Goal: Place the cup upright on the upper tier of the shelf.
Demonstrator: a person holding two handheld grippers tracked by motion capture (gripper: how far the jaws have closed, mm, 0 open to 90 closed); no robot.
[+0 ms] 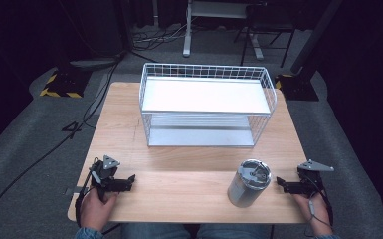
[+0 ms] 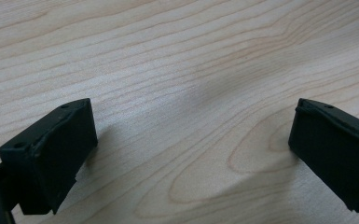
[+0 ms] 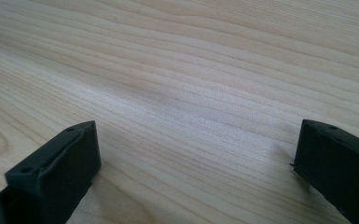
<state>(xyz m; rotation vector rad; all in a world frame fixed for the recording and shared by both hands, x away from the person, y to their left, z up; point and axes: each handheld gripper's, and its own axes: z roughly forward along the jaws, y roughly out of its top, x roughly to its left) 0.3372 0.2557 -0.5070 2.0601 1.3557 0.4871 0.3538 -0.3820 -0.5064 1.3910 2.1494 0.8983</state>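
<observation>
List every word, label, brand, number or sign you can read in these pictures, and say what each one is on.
None can be read.
The steel tumbler: no legible brand or label on its wall or lid.
The white wire rack: no marking to be seen.
The yellow and black hazard stripes on the floor plate: a warning pattern, no words.
The left gripper, the right gripper and the wooden table: no print visible.

A white wire rack [image 1: 206, 104] stands at the far middle of the wooden worktop [image 1: 179, 164]; a steel tumbler [image 1: 247, 182] stands upright near its front edge, right of centre.
</observation>
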